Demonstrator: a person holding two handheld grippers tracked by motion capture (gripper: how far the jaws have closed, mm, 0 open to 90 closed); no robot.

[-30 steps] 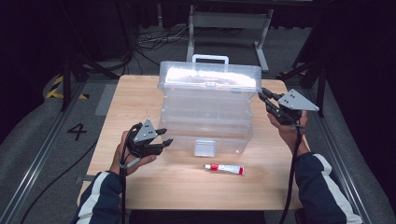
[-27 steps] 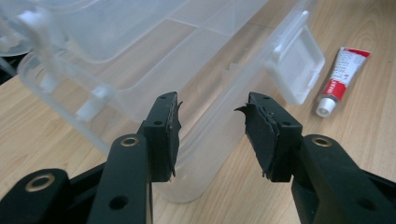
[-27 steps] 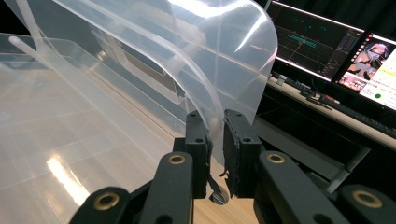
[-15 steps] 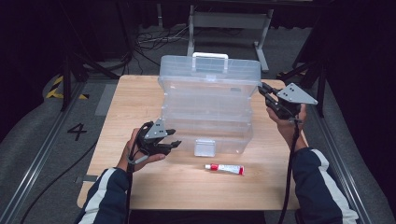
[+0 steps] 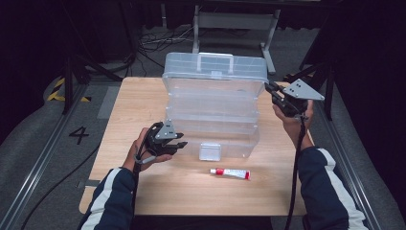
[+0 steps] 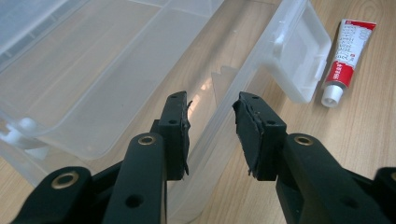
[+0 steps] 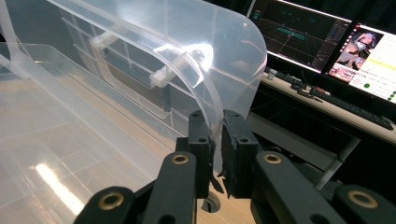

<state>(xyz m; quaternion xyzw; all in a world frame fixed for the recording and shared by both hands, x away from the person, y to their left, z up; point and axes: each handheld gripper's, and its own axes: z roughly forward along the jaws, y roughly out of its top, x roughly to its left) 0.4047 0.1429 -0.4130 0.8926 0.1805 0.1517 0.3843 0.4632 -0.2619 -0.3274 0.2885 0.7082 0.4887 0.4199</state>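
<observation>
While right tool (image 7: 217, 140) pinches lid (image 7: 196, 56), left tool (image 6: 212, 126) closing astride box wall (image 6: 219, 121).

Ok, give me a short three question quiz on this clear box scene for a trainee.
1. True or false: the right gripper is clamped on the lid of the clear plastic box.
2. What lies on the table in front of the box? A: a tube B: a spoon C: a cup
3. On which side of the box is the left gripper, as the high view shows it?

Key: 1 true. 2 A. 3 its left, at the front corner.
</observation>
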